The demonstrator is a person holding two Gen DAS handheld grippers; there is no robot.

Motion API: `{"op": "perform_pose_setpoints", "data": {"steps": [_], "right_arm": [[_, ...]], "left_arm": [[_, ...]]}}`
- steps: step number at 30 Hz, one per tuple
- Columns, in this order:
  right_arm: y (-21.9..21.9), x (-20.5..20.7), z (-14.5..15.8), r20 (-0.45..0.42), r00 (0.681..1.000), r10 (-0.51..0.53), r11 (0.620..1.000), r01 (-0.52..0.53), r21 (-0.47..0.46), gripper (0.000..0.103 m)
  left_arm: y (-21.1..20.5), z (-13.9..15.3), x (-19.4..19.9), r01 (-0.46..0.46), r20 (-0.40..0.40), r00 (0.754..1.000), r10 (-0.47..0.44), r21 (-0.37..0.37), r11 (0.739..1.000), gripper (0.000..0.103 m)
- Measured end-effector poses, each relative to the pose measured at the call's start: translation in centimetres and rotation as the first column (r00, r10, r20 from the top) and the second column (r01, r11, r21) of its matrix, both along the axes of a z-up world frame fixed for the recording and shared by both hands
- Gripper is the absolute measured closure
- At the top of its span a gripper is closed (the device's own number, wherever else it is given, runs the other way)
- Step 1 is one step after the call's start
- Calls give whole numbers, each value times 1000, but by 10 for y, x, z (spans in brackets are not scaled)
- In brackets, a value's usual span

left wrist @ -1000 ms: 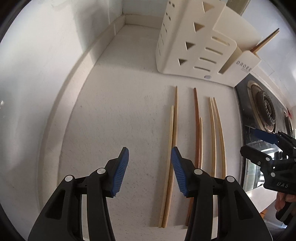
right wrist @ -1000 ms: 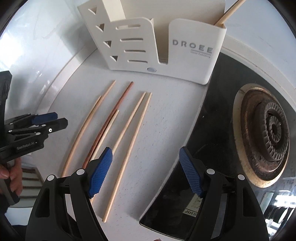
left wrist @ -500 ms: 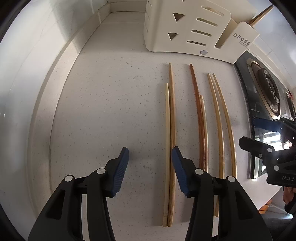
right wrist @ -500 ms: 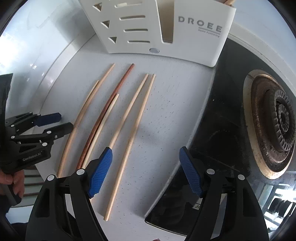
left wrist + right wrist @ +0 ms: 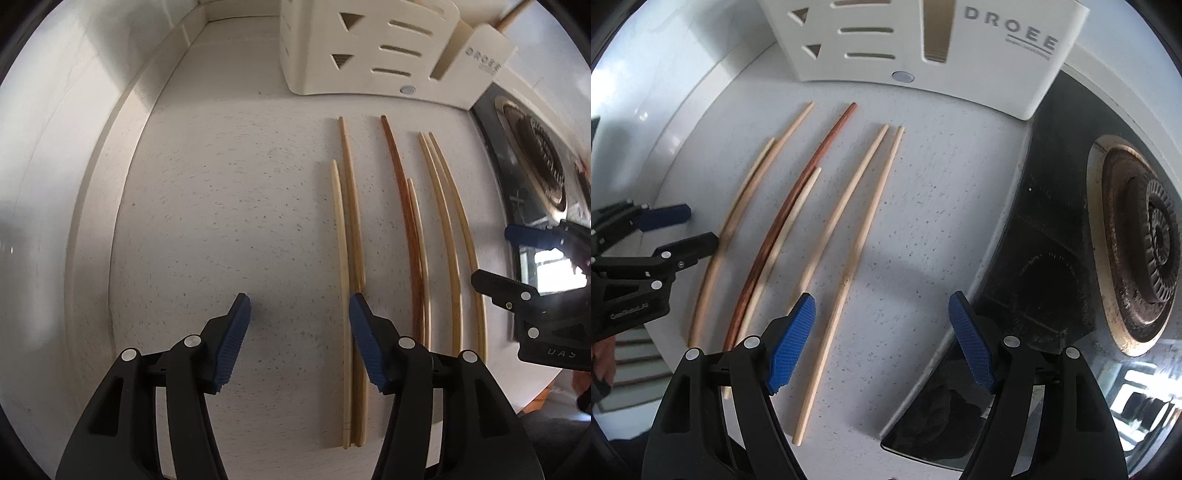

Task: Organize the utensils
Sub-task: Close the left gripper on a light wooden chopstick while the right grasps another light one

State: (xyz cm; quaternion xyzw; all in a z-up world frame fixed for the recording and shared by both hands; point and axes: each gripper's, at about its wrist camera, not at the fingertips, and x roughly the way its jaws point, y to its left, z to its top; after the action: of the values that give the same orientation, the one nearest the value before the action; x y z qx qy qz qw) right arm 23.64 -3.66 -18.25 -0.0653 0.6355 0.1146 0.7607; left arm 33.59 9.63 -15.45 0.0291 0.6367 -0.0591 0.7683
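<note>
Several wooden chopsticks lie side by side on the white speckled counter (image 5: 229, 206): a pale pair (image 5: 347, 236) at left, a dark reddish one (image 5: 406, 221) with a short pale one, and a pale pair (image 5: 450, 236) at right. The rightmost stick (image 5: 860, 243) also shows in the right wrist view. A cream DROEE utensil holder (image 5: 373, 55) stands behind them (image 5: 923, 40), with one stick in it. My left gripper (image 5: 299, 332) is open and empty, just left of the left pair. My right gripper (image 5: 882, 332) is open and empty, over the rightmost stick's near end.
A black glass hob with a gas burner (image 5: 1145, 251) lies to the right of the counter. A white wall and raised ledge (image 5: 92, 184) run along the left. The counter's front edge is close under both grippers.
Both grippers have moved forward and lower toward the chopsticks and the holder. Both stay open. The chopsticks have not moved.
</note>
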Motion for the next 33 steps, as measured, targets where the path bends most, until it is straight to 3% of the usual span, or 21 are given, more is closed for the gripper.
{"op": "perform_pose_setpoints", "data": {"steps": [9, 11, 19, 27, 30, 33], "right_arm": [[9, 14, -5, -56, 998, -35, 999, 35, -1, 34], [12, 18, -6, -73, 997, -28, 999, 25, -35, 39], [27, 36, -14, -115, 993, -23, 996, 13, -87, 41], [21, 56, -14, -193, 977, -93, 994, 79, -81, 67], [18, 66, -15, -236, 963, -128, 991, 115, -65, 87], [15, 74, -18, -271, 951, -146, 989, 135, -61, 91]], "left_arm": [[-9, -3, 13, 56, -98, 994, -51, 55, 997, 46], [-12, -4, 18, 55, -125, 991, -48, 59, 997, 46], [-25, -7, 41, 40, -169, 985, -28, 70, 997, 45], [-24, -3, 44, 30, -185, 983, -16, 73, 997, 57], [-25, -2, 45, 30, -189, 982, -16, 74, 997, 65], [-26, -3, 47, 19, -190, 982, -4, 76, 997, 72]]}}
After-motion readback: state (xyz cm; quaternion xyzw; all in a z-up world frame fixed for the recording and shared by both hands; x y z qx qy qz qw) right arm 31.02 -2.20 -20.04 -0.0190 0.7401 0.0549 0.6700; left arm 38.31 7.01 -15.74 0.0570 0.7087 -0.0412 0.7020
